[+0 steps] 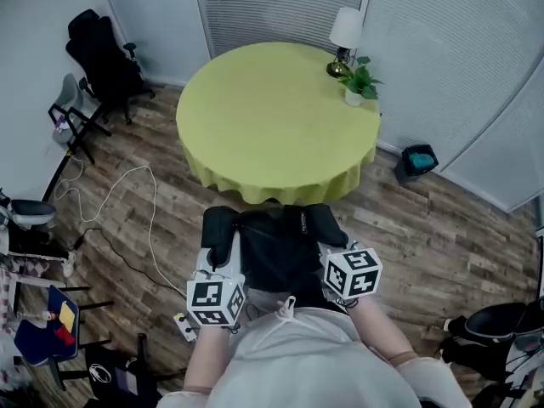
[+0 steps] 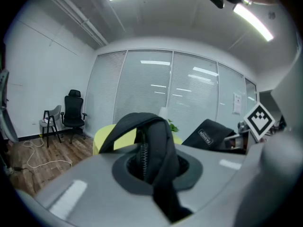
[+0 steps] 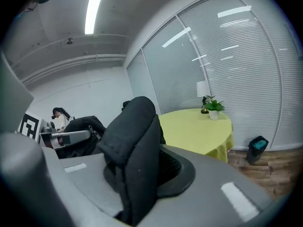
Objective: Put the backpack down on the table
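**Backpack gripped by both grippers, short of the table**

The left gripper (image 2: 154,171) has its jaws drawn narrow, pinching a black fold of the backpack (image 1: 276,249) with a zipper running up it. The right gripper (image 3: 137,176) is likewise nearly closed, clamped on a padded black part of the same bag (a shoulder strap, by the look). The backpack hangs between the two pairs of jaws, above the wooden floor (image 1: 425,236). Ahead of the jaws, apart from the bag, stands the round table (image 1: 255,134) in a yellow-green cloth. A lamp (image 1: 345,31) and potted plant (image 1: 361,82) sit at its far edge.
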Demonstrator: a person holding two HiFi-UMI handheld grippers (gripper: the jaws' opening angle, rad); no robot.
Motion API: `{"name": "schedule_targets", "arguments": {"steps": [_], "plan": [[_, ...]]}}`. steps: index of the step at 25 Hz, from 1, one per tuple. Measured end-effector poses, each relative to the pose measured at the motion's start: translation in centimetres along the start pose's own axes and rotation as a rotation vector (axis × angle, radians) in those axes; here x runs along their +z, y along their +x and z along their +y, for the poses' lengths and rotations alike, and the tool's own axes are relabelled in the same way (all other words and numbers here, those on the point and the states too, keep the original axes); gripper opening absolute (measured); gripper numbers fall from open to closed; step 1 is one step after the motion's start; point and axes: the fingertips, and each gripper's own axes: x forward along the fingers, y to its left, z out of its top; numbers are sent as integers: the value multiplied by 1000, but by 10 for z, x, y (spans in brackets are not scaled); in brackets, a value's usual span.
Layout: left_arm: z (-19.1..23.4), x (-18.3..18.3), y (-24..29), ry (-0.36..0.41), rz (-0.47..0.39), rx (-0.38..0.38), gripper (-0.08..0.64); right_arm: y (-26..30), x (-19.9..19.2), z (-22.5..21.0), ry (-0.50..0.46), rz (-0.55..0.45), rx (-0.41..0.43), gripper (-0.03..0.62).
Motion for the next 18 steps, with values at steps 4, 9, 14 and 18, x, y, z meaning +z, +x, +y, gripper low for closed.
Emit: {"name": "schedule_targets", "arguments": {"steps": [4,9,14,18], "plan": [[-11,26,53,-8,-36,58,34,34,45,-44,-29,-11,65,35],[-32,51,115,-20,-68,102,34,67,94,-104,-59,-22,119,35],[-46,64,172,-7,-54,98,34,100,123,-151,-60,-23,124,35],[-30,72,207,-5,-40,91,34,131,135,-164,-39,-13,112,35]]}}
